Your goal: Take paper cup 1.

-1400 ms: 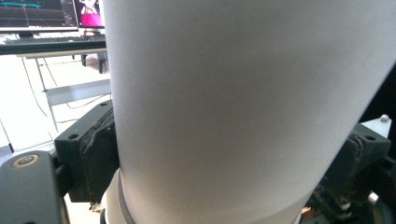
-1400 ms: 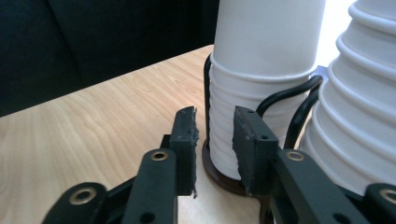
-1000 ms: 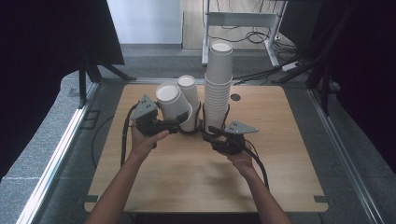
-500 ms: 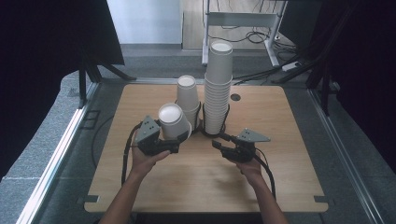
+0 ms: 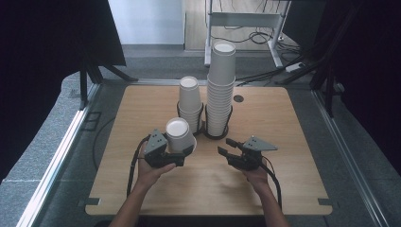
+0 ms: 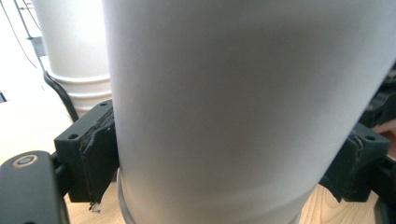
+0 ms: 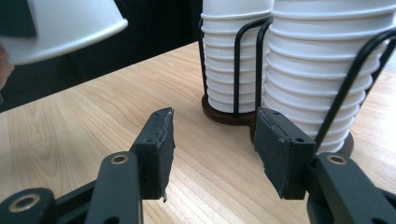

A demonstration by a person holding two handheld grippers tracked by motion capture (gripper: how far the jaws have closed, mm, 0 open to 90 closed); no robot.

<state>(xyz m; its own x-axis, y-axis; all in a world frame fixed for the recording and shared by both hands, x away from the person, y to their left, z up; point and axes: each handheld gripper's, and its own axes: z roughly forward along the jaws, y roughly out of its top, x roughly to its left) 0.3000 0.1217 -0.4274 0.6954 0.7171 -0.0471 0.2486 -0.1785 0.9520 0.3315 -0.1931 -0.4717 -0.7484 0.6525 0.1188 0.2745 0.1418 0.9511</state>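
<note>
Just in front of the wire cup holder (image 5: 204,126), on its left side, the left gripper (image 5: 182,155) keeps a single paper cup (image 5: 179,135) clamped between its fingers (image 6: 95,151), upside down, with the rim turned toward the bench (image 5: 283,118). In the left gripper view the rim seems very near the wood, but I cannot tell if it touches. To do this step well, I think the cup should go down straight, so the rim meets the bench flat, and the fingers should part only after that. Right of the holder's front, the right gripper (image 5: 230,147) has its fingers (image 7: 156,144) apart with nothing between them; they have just been opening. It should stay away from the tall cup stack (image 5: 220,90) and the shorter stack (image 5: 190,101) in the holder.
</note>
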